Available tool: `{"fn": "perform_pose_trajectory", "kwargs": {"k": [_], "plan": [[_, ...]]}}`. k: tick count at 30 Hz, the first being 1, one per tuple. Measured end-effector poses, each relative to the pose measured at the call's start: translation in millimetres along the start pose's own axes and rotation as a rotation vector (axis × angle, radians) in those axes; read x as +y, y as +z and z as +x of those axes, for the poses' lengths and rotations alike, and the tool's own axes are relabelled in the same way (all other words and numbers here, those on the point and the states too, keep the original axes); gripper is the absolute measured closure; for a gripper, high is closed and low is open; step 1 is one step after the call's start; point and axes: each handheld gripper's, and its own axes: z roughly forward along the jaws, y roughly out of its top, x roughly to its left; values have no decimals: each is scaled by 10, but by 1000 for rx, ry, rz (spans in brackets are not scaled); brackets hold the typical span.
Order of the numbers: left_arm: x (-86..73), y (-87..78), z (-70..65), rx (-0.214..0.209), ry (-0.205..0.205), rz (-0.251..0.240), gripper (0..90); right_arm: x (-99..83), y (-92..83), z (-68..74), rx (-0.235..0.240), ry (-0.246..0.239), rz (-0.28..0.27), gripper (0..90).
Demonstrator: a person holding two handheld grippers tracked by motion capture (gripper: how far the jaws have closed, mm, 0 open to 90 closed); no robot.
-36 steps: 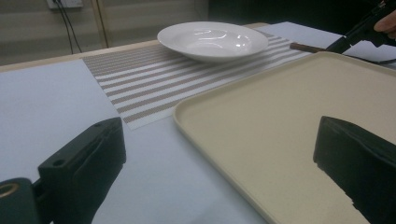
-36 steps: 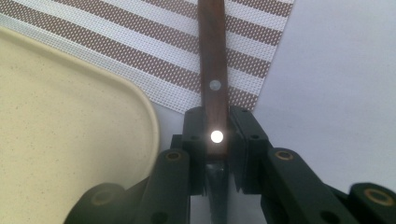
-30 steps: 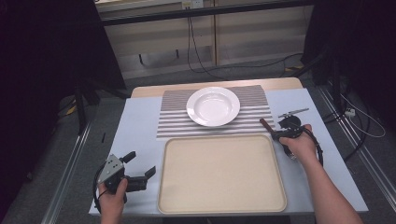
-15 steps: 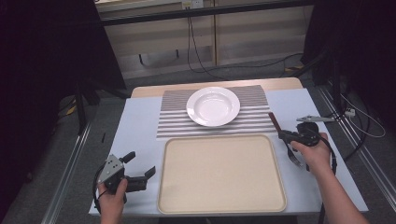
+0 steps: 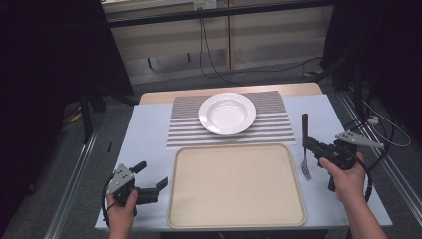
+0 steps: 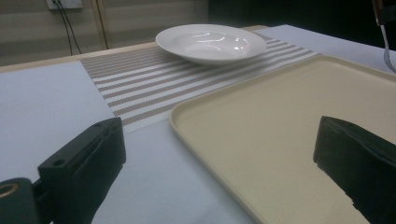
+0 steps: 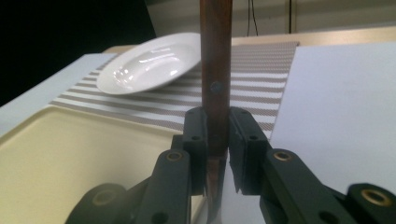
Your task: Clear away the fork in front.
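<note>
A fork with a dark wooden handle and metal tines hangs just right of the beige tray, tines toward the near side. My right gripper is shut on its handle; in the right gripper view the handle rises between the closed pads of the gripper. A white plate rests on the striped placemat behind the tray. My left gripper sits low at the tray's near left corner, open with nothing between its jaws; its own view looks across the tray to the plate.
The pale blue table cover has bare room left of the tray and right of the placemat. Cables trail over the floor behind the table and at the right. Dark frames stand at both sides.
My right hand has carried the fork to the right and nearer, from the placemat's right edge to beside the tray. The fork now points straighter. The left hand has kept still.
</note>
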Motion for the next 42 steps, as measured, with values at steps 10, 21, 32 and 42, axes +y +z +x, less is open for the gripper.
{"fn": "perform_pose_trajectory", "kwargs": {"k": [10,21,32,42], "plan": [[-1,17,0,0,6,7,25,-59,7,-9,30,8,-32,784],[-3,25,-9,-5,8,11,26,-75,-36,27,42,-15,-41,784],[2,25,-19,-4,7,7,26,-70,-151,-43,56,11,-81,784],[10,25,-19,-5,9,5,26,-34,-189,-21,72,6,-113,784]]}}
